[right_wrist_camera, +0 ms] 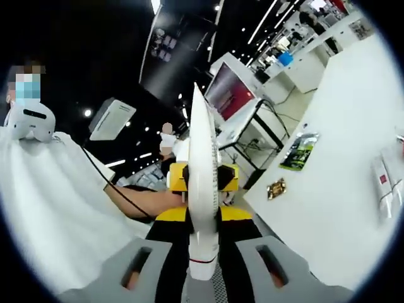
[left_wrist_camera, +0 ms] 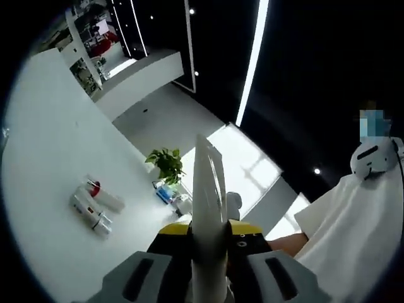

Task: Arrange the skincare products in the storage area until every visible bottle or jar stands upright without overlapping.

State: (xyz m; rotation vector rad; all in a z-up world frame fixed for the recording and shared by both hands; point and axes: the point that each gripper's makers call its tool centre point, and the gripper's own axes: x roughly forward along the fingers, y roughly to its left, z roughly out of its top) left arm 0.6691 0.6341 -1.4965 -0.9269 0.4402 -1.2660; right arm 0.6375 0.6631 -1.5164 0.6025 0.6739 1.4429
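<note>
Jaws of the left gripper (left_wrist_camera: 208,189) pressed together into one white blade, nothing between them, raised well above the white tabletop (left_wrist_camera: 50,189). Small white tubes and bottles with red caps (left_wrist_camera: 95,205) lying flat in a cluster on that tabletop, touching one another, near a green potted plant (left_wrist_camera: 167,163). Right gripper (right_wrist_camera: 203,151) likewise closed on nothing. White tubes with red labels (right_wrist_camera: 388,186) lying at the table's far right; green packet (right_wrist_camera: 300,150) and small gold-wrapped item (right_wrist_camera: 276,187) nearer.

Showroom: white counters (left_wrist_camera: 57,145), ceiling light strips (left_wrist_camera: 252,60)
</note>
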